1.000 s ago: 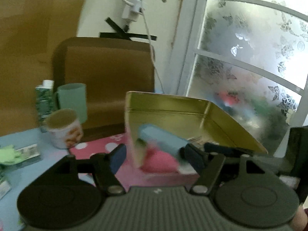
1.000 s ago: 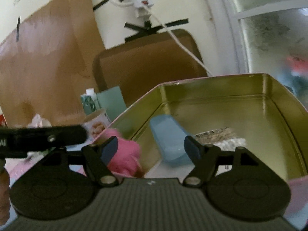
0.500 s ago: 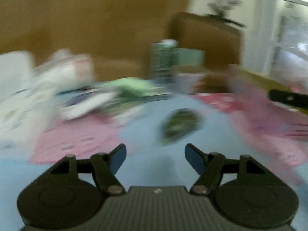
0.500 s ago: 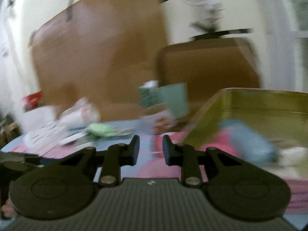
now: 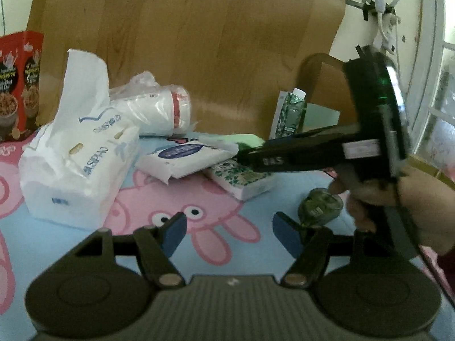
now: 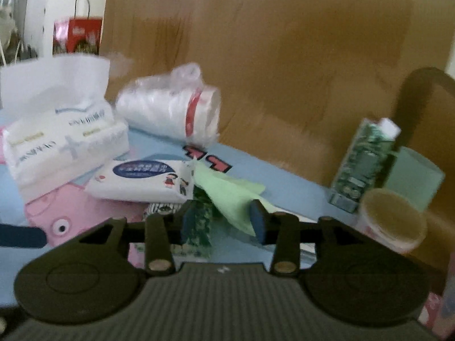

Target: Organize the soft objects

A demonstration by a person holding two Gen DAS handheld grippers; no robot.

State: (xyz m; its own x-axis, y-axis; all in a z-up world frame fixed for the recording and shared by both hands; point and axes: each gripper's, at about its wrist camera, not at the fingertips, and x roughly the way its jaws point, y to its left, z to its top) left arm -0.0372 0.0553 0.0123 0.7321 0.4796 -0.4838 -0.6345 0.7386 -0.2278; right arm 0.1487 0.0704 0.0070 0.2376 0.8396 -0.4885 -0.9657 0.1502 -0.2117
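A light green cloth (image 6: 227, 190) lies across a green-patterned tissue pack (image 6: 199, 224), beside a white wipes pack (image 6: 142, 179). My right gripper (image 6: 223, 221) is at the cloth and its jaws are closing. The cloth's near end lies between the pads, which stand apart from it. In the left wrist view the right gripper (image 5: 312, 147) reaches in from the right toward the cloth (image 5: 244, 139), held by a person's hand (image 5: 412, 199). My left gripper (image 5: 229, 233) hovers open over the pig-print mat (image 5: 199, 216) with nothing between its fingers.
A big white tissue pack (image 5: 79, 164) and bagged plastic cups (image 5: 159, 110) lie at the left. A small round green container (image 5: 320, 207) sits near my left gripper's right finger. A green carton (image 6: 361, 164), green mug (image 6: 412, 176) and paper cup (image 6: 392, 221) stand at right.
Both grippers swung left, away from the gold tin with the blue and pink items, to the pile of tissue packs. The right jaws narrowed from wide open.
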